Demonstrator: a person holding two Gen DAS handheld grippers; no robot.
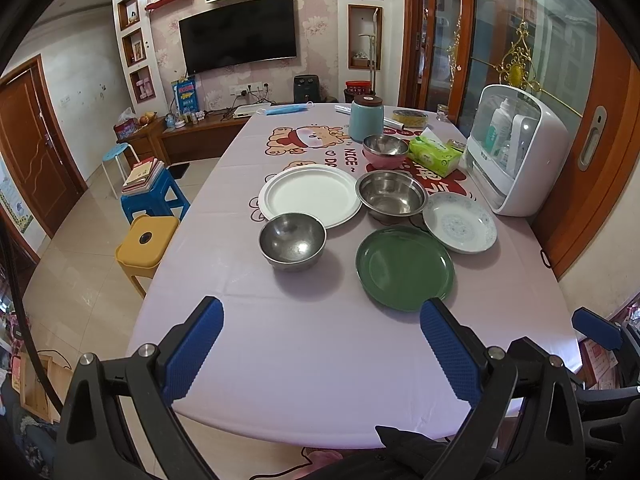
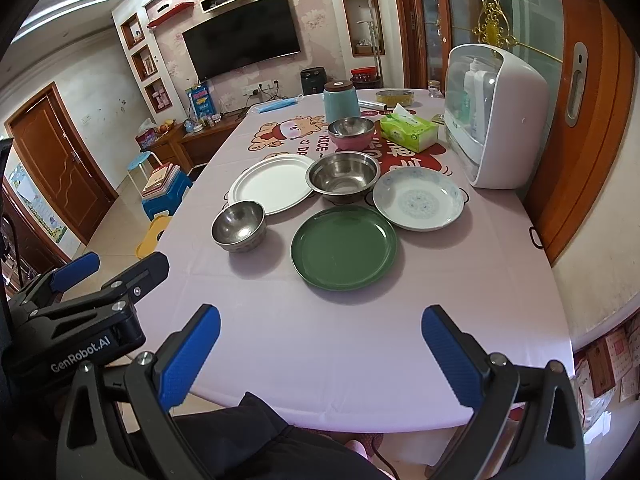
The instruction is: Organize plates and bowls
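On the lilac tablecloth (image 1: 312,360) (image 2: 340,340) lie a green plate (image 1: 405,268) (image 2: 344,253), a white plate (image 1: 310,197) (image 2: 272,190), a patterned white dish (image 1: 459,223) (image 2: 418,199), a small steel bowl (image 1: 292,241) (image 2: 239,226), a large steel bowl (image 1: 391,197) (image 2: 343,176) and a steel bowl nested in a pink one (image 1: 385,151) (image 2: 352,132). My left gripper (image 1: 322,344) is open and empty above the near table edge. My right gripper (image 2: 320,354) is open and empty beside it.
A white countertop cabinet (image 1: 516,148) (image 2: 496,116) stands at the right edge. A green tissue pack (image 1: 434,156) (image 2: 408,132), a teal canister (image 1: 366,118) (image 2: 341,100) and a tin (image 1: 410,118) sit behind the dishes. Yellow (image 1: 146,246) and blue stools (image 1: 154,196) stand at the left.
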